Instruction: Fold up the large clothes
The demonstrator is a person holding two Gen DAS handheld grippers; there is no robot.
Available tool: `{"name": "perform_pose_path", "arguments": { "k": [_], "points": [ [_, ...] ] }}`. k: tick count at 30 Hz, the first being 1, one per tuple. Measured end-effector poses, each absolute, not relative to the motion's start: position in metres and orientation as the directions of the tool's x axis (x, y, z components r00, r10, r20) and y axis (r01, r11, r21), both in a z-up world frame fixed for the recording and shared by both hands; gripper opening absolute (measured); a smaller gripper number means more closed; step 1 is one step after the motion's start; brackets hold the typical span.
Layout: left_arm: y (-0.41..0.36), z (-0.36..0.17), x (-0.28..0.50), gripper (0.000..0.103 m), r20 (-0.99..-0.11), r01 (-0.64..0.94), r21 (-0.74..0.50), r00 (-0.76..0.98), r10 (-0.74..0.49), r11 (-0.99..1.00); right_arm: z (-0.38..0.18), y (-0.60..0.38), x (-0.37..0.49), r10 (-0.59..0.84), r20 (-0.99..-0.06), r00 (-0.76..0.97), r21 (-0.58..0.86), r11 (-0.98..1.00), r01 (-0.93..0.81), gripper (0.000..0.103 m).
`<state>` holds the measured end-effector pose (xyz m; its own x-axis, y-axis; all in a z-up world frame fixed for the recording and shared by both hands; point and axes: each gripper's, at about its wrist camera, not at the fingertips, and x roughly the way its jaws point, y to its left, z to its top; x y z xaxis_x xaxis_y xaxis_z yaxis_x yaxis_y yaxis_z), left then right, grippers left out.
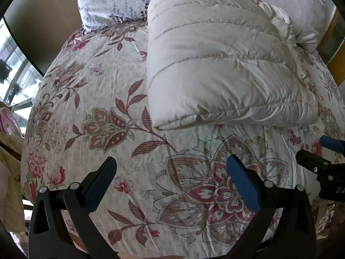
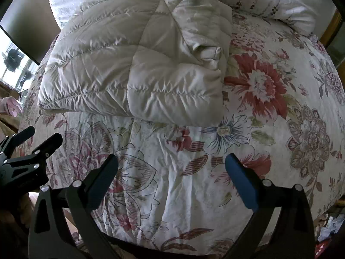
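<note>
A cream quilted puffer garment lies folded into a thick bundle on the floral bedspread; the right wrist view shows the same garment at upper left, loose fabric bunched at its right side. My left gripper hovers open above the bedspread, short of the bundle's near edge, nothing between its fingers. My right gripper is also open and empty, over the bedspread in front of the bundle. Each gripper shows at the edge of the other's view: the right gripper, the left gripper.
Pale floral pillows lie at the head of the bed behind the garment, and a pillow shows at upper right. A window is at far left. The bed's near edge drops off below the grippers. Clutter lies on the floor at lower right.
</note>
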<state>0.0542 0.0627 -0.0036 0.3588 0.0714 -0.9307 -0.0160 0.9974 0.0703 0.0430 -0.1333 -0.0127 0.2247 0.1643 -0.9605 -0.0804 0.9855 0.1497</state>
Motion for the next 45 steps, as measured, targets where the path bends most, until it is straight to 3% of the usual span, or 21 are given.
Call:
{"name": "perform_pose_path", "arguments": {
  "k": [45],
  "points": [
    [0.0654,-0.0056,0.0552,0.102,-0.931,-0.013,0.068,0.358,0.068,0.998,-0.0149,-0.1355,0.0439,0.167,-0.961,0.221,0.15,0.984,-0.092,0.1]
  ]
}}
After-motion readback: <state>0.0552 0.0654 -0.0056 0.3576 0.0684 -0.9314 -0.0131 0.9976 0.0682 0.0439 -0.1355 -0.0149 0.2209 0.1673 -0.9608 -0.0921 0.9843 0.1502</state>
